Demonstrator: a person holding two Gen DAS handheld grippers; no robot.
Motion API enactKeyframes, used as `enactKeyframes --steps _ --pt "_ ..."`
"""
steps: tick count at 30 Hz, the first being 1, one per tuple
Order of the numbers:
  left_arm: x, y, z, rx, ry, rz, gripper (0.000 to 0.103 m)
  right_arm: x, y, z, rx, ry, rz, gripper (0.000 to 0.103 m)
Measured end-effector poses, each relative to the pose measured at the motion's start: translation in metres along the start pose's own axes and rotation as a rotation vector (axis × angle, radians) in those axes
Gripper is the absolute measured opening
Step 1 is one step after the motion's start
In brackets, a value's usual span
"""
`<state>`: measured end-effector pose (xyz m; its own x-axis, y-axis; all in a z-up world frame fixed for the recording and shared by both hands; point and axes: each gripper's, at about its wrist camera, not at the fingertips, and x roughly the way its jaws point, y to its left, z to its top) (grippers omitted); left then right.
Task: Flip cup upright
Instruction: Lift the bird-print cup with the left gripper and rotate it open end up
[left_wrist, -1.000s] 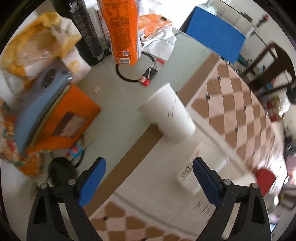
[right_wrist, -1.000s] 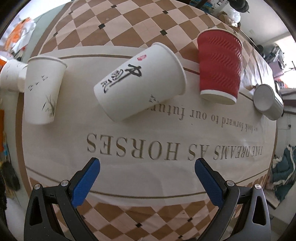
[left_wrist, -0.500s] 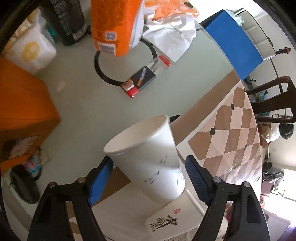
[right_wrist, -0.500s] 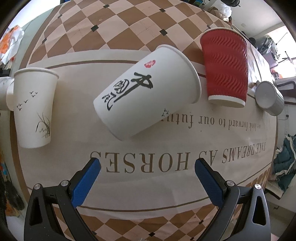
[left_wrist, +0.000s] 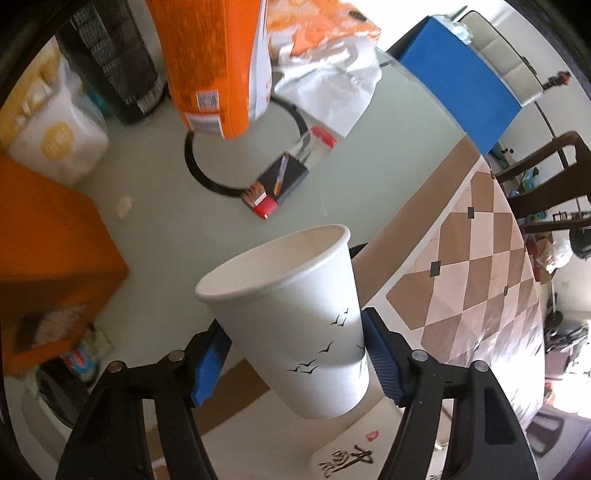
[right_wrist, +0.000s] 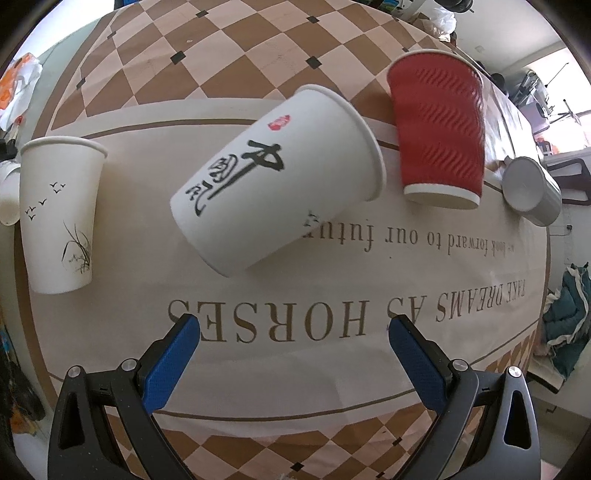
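Your left hand-held gripper (left_wrist: 295, 363) pinches the bird-print cup (left_wrist: 291, 328): both blue pads press against its white wall, one on each side, about halfway down its body. In the left wrist view the cup fills the centre, mouth open toward 11 o'clock, base toward 5 o'clock, slightly tilted. In the right wrist view the same cup (right_wrist: 59, 218) sits at 9 o'clock, mouth up, its base on the cream cloth (right_wrist: 295, 302); the left gripper itself is not visible there.

Your right hand-held gripper (right_wrist: 293, 354) is spread wide, with nothing between its blue pads. It hovers over the printed lettering on the cloth. Just past it, at centre, the calligraphy cup (right_wrist: 277, 199) lies on its side, rim toward 2 o'clock and base toward 7 o'clock. In the left wrist view a corner of that cup (left_wrist: 347, 458) shows at 5 o'clock, below the held one.

At 2 o'clock in the right wrist view the red ribbed cup (right_wrist: 437, 134) stands mouth down on the cloth, close beside the calligraphy cup's rim. Farther out at 3 o'clock a grey cup (right_wrist: 532, 195) lies on its side.

Beyond the held cup in the left wrist view, on the pale green table (left_wrist: 155, 229), you have an orange bag (left_wrist: 218, 62) at 12 o'clock, a black ring (left_wrist: 207, 177) under it, a small dark box (left_wrist: 284, 181) on the ring's edge, and an orange carton (left_wrist: 55, 251) at 9 o'clock.
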<state>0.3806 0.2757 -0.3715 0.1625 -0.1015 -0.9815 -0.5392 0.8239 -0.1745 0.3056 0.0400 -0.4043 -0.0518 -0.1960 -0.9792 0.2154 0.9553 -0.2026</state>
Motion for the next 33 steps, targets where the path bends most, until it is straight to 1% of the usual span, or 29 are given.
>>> enactKeyframes --steps 5,10,15,19,22,25,29,33 --pt "-0.024 -0.001 -0.007 0.105 -0.07 0.068 0.067 -0.006 -0.009 -0.008 0.012 0.003 0.015 0.103" --pt "-0.047 -0.009 -0.025 0.208 -0.123 0.132 0.067 -0.02 -0.023 -0.018 0.011 -0.02 0.035 0.103" --pt "-0.075 -0.027 -0.059 0.317 -0.161 0.178 0.067 -0.028 -0.046 -0.027 0.029 -0.022 0.066 0.103" --pt "-0.091 -0.037 -0.088 0.38 -0.166 0.204 0.067 -0.032 -0.071 -0.033 0.042 -0.028 0.087 0.103" --pt "-0.101 -0.049 -0.118 0.427 -0.165 0.216 0.067 -0.03 -0.093 -0.04 0.042 -0.025 0.098 0.103" --pt "-0.107 -0.066 -0.155 0.485 -0.157 0.221 0.067 -0.023 -0.12 -0.049 0.041 -0.016 0.1 0.103" --pt "-0.102 -0.091 -0.209 0.588 -0.116 0.222 0.067 -0.006 -0.161 -0.063 0.067 0.007 0.093 0.103" --pt "-0.085 -0.121 -0.275 0.715 -0.054 0.207 0.067 0.015 -0.21 -0.083 0.118 0.036 0.076 0.103"
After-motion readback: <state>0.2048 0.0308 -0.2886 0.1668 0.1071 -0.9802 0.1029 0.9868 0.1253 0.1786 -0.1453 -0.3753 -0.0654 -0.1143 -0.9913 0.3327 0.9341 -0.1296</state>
